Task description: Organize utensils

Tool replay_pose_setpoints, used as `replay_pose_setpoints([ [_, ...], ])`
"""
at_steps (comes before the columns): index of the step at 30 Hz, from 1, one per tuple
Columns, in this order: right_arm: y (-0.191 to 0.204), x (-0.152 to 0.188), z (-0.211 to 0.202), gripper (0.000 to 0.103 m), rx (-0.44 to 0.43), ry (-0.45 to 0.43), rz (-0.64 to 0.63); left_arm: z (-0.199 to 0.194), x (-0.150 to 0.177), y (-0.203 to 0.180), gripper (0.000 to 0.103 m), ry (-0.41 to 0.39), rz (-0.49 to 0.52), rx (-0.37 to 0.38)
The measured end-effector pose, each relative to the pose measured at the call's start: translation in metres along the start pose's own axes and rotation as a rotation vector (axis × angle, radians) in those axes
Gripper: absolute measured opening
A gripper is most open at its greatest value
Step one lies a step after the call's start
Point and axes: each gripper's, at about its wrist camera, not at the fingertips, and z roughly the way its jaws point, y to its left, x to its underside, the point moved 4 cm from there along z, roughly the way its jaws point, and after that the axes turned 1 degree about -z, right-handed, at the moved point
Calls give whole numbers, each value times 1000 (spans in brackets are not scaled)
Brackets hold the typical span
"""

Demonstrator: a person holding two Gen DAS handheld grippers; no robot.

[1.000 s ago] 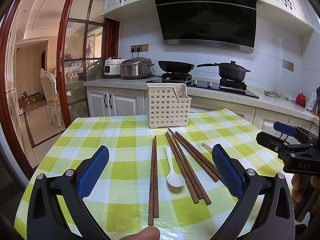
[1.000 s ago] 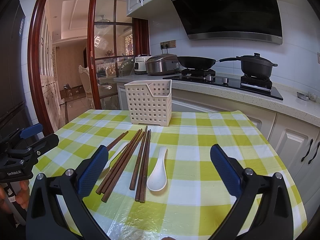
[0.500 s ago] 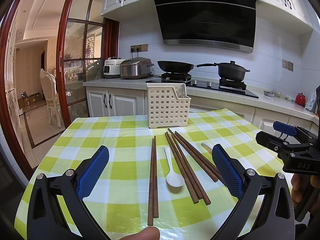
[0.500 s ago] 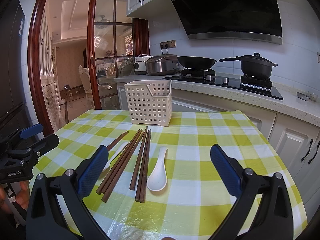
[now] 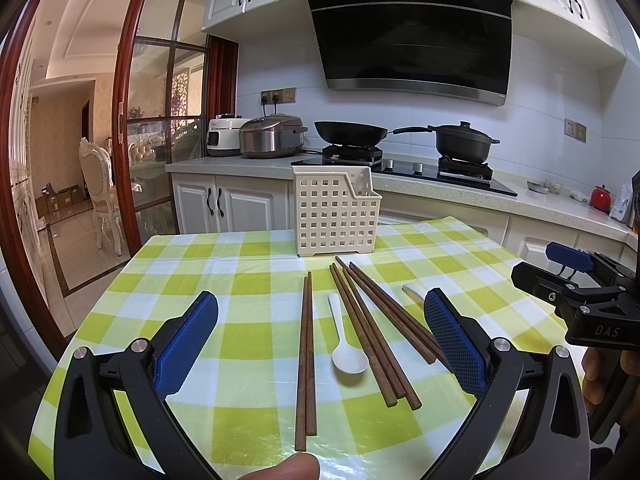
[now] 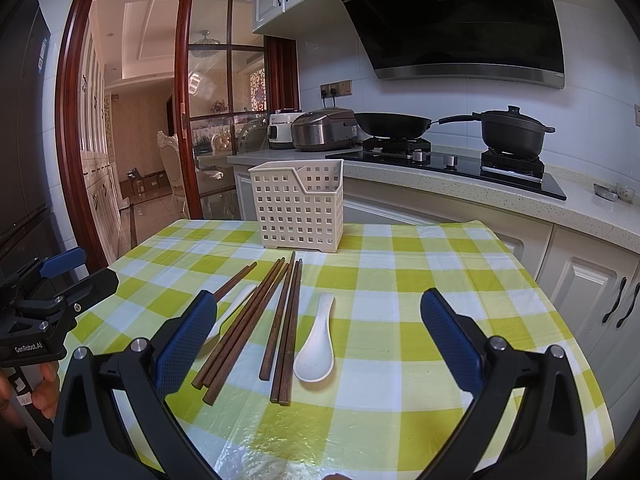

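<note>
Stage: nothing picked up yet; all utensils lying loose on the checked surface (image 5: 224, 268), holder empty as far as visible.
Left gripper (image 5: 320, 334): jaws spread wide, holding nothing, hovering above the near edge of the surface.
Right gripper (image 6: 318, 332): jaws likewise wide apart and empty, hovering over the near edge.
Holder (image 5: 335, 211): white lattice basket, upright, at 12 o'clock from both grippers, beyond the far tips of the sticks.
Chopstick pair (image 5: 305, 354): two sticks touching side by side, long axis running 6 to 12 o'clock in the left view, dead centre between the left jaws.
Chopstick bundle (image 5: 374, 330): several sticks fanned, long axis about 11 to 5 o'clock in the left view; in the right view at 11 o'clock, near the left pad.
White spoon (image 5: 347, 342): bowl toward the camera, handle pointing to 12, between the pair and the bundle.
Second spoon (image 6: 316, 342): larger, bowl nearest, just right of the sticks in the right view, slightly left of centre between the right jaws; in the left view mostly hidden behind the right-hand pad.
Key relation: pair lined up with the left gripper's approach, so jaws closing from 9 and 3 o'clock would cross its long axis squarely; left likely nearer to it, right nearer to the large spoon.
Risk: thin sticks flat on slick cloth, apt to roll or split apart on closing.
</note>
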Motion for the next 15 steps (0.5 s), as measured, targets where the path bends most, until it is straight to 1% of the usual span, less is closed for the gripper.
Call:
replay_pose_setpoints([
  [15, -1, 0, 0, 98, 0, 0, 0, 0, 0, 0, 96, 1, -1, 2],
])
